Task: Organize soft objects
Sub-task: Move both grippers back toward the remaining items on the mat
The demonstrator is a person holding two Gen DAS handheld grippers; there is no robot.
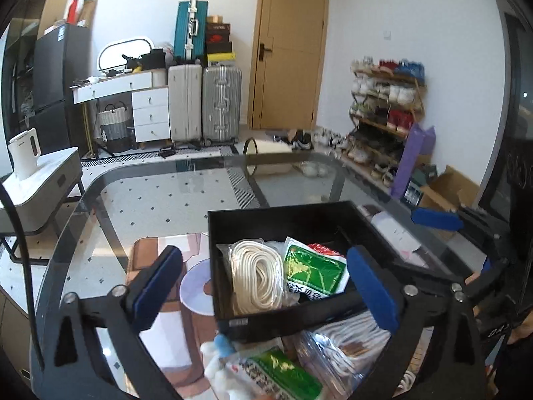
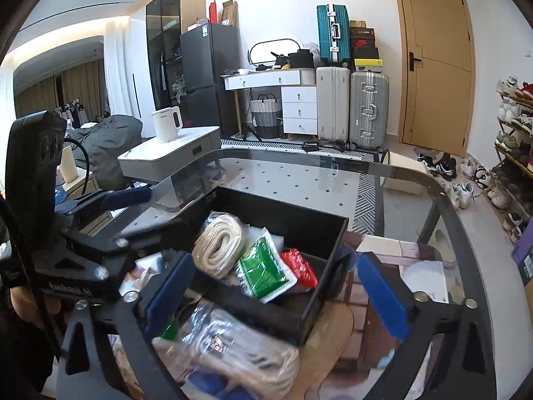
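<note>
On the glass worktop the black bin already holds a rope coil and a green packet. Outside it, nearest the cameras, what seems a bagged cord bundle is best approached squarely and pinched mid-bag. Left tool and right tool are both released, nothing held.

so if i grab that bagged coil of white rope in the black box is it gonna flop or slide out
The bagged rope coil will probably sag rather than hold shape: it is loose loops of cord. Its clear plastic wrap looks glossy, so the pads may slip. It leans against the wall of the black box beside the green packet, which it may nudge when lifted.
</note>
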